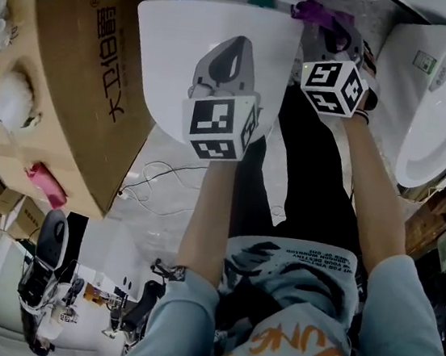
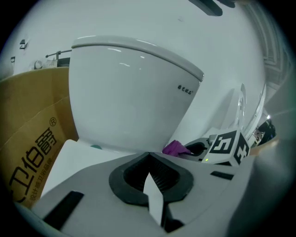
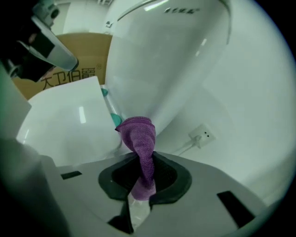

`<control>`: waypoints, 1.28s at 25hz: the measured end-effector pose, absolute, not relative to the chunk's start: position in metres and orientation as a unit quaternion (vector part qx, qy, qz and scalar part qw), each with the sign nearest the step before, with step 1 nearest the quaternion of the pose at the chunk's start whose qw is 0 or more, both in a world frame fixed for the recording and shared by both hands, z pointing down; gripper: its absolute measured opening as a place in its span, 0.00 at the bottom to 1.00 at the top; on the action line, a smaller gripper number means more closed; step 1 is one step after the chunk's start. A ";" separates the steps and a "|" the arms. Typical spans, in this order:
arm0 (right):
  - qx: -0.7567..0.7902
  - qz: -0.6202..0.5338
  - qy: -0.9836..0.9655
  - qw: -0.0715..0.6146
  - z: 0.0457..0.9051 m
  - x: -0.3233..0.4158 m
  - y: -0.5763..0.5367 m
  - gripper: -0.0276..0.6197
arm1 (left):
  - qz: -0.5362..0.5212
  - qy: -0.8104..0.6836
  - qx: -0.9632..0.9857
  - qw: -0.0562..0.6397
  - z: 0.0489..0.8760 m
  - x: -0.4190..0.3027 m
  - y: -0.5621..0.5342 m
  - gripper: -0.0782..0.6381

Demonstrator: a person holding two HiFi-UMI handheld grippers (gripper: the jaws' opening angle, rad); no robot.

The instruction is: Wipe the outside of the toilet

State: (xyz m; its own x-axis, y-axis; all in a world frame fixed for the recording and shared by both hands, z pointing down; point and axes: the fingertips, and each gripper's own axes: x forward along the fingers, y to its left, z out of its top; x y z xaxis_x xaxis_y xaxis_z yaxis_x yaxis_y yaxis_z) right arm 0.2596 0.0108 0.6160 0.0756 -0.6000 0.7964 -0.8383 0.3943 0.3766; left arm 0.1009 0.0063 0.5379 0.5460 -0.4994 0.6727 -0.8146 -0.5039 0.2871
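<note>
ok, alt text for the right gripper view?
The right claw is shut on a purple cloth, its bunched end raised close to the white toilet. A cardboard box stands behind at left, and a wall socket shows at right.

The toilet [image 1: 184,38] is cut off by the head view's top edge, the print [image 2: 185,89] on its tank [image 2: 125,92] is too small to read, and the lower end of the purple cloth [image 3: 140,139] is hidden inside the clamping right gripper [image 3: 141,183].
</note>
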 end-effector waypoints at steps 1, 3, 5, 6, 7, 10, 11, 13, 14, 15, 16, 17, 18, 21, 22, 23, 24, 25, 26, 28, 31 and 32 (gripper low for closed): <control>0.553 0.131 -0.670 0.478 0.606 0.262 0.016 0.16 | 0.261 -0.396 0.829 0.295 0.532 0.099 0.007 0.14; 0.583 0.160 -0.674 0.425 0.580 0.262 0.025 0.16 | 0.258 -0.396 0.835 0.284 0.514 0.092 0.009 0.14; 0.609 0.182 -0.678 0.369 0.546 0.257 0.033 0.16 | 0.250 -0.396 0.841 0.272 0.490 0.083 0.012 0.14; 0.622 0.189 -0.679 0.340 0.527 0.253 0.035 0.16 | 0.244 -0.396 0.845 0.264 0.476 0.078 0.013 0.14; 0.636 0.194 -0.680 0.308 0.506 0.250 0.035 0.16 | 0.235 -0.397 0.850 0.255 0.461 0.073 0.012 0.14; 0.665 0.207 -0.685 0.214 0.440 0.235 0.037 0.16 | 0.203 -0.400 0.864 0.228 0.406 0.057 0.012 0.14; 0.669 0.210 -0.688 0.188 0.418 0.227 0.040 0.16 | 0.190 -0.402 0.868 0.222 0.387 0.050 0.014 0.14; 0.672 0.215 -0.694 0.143 0.375 0.209 0.046 0.16 | 0.165 -0.409 0.872 0.212 0.347 0.035 0.018 0.14; 0.674 0.217 -0.695 0.123 0.354 0.200 0.049 0.16 | 0.154 -0.414 0.873 0.209 0.327 0.028 0.019 0.14; 0.676 0.218 -0.696 0.104 0.333 0.192 0.051 0.16 | 0.142 -0.419 0.873 0.205 0.308 0.020 0.019 0.14; 0.678 0.217 -0.697 0.087 0.313 0.184 0.052 0.16 | 0.130 -0.425 0.873 0.202 0.290 0.012 0.018 0.14; 0.679 0.214 -0.699 0.071 0.293 0.177 0.052 0.16 | 0.118 -0.431 0.872 0.199 0.272 0.004 0.016 0.14; 0.679 0.209 -0.701 0.056 0.273 0.170 0.049 0.16 | 0.104 -0.437 0.872 0.196 0.255 -0.003 0.012 0.14; 0.676 0.187 -0.712 0.020 0.218 0.150 0.038 0.16 | 0.066 -0.462 0.865 0.186 0.207 -0.026 0.002 0.14; 0.674 0.182 -0.715 0.009 0.200 0.143 0.036 0.16 | 0.055 -0.471 0.861 0.183 0.192 -0.034 0.000 0.14; 0.673 0.179 -0.718 -0.002 0.183 0.135 0.034 0.16 | 0.045 -0.478 0.858 0.181 0.176 -0.042 -0.001 0.14; 0.671 0.174 -0.720 -0.012 0.165 0.128 0.032 0.16 | 0.033 -0.483 0.857 0.177 0.160 -0.049 -0.002 0.14; 0.670 0.168 -0.723 -0.021 0.147 0.121 0.029 0.16 | 0.021 -0.484 0.858 0.171 0.143 -0.054 -0.003 0.14; 0.668 0.159 -0.727 -0.028 0.130 0.114 0.026 0.16 | 0.007 -0.482 0.861 0.163 0.126 -0.058 -0.004 0.14; 0.658 0.135 -0.740 -0.032 0.097 0.096 0.018 0.16 | -0.014 -0.476 0.868 0.143 0.092 -0.065 -0.005 0.14; 0.640 0.094 -0.763 -0.018 0.056 0.073 0.007 0.16 | -0.026 -0.474 0.874 0.107 0.048 -0.071 -0.007 0.14; 0.635 0.083 -0.768 -0.015 0.044 0.067 0.003 0.16 | -0.027 -0.476 0.874 0.096 0.036 -0.074 -0.009 0.14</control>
